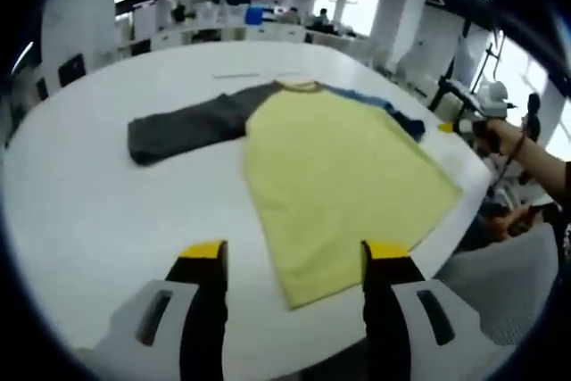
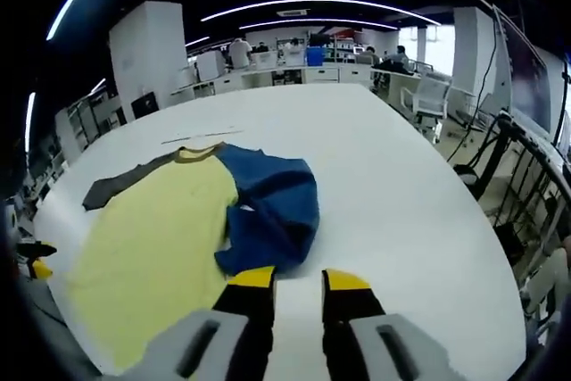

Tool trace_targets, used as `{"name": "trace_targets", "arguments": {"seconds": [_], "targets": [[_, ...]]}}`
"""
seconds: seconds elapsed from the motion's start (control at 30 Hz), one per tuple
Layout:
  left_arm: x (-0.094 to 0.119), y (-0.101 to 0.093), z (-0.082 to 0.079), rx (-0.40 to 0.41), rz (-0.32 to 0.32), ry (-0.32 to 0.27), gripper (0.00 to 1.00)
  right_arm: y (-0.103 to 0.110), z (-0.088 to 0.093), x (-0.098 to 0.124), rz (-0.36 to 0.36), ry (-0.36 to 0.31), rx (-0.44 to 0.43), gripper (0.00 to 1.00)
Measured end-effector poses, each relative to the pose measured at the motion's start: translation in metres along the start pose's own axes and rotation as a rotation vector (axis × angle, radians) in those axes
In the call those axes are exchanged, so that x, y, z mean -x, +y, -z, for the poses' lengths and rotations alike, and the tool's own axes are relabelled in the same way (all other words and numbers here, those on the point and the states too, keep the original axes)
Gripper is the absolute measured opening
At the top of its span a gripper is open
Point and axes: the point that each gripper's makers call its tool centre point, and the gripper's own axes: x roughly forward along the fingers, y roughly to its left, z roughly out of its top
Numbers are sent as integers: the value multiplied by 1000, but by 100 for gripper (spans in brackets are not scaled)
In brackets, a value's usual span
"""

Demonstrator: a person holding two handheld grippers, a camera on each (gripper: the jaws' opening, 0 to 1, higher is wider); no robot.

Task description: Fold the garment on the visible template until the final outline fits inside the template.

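Observation:
A yellow shirt [image 1: 335, 176] lies flat on the white table [image 1: 98, 211], with a grey sleeve [image 1: 183, 128] spread to one side and a blue sleeve [image 1: 393, 111] bunched at the other. My left gripper [image 1: 294, 252] is open just short of the hem, and a corner of the hem reaches between its jaws. In the right gripper view the crumpled blue sleeve [image 2: 272, 202] sits right in front of my right gripper [image 2: 297, 278], which is open and holds nothing. The yellow body [image 2: 152, 238] and grey sleeve [image 2: 116, 186] stretch off to the left.
A thin marked line [image 2: 201, 137] runs on the table just beyond the collar. The right gripper [image 1: 464, 122], held by a person's hand, shows at the table's edge. Office chairs [image 2: 433, 95], a metal frame [image 2: 526, 176] and desks surround the table.

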Motion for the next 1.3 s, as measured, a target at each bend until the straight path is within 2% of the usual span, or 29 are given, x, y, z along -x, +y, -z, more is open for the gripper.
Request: {"name": "trace_targets", "arguments": {"seconds": [0.2, 0.5, 0.57, 0.73, 1.0, 1.3], "targets": [[-1, -1, -4, -9, -2, -16, 60, -5, -7, -22, 9, -14, 17, 12], [-1, 3, -9, 13, -14, -37, 59, -10, -10, -48, 9, -11, -24, 4], [-1, 4, -9, 17, -19, -38, 58, -11, -10, -52, 10, -6, -30, 0], [-1, 6, -9, 26, -26, -43, 58, -14, -16, -53, 20, -22, -48, 0], [-2, 9, -9, 32, -26, -46, 57, -27, -42, -45, 55, -74, -19, 0], [-3, 9, -11, 33, -16, -56, 59, -45, -51, -46, 87, -76, -45, 0]]}}
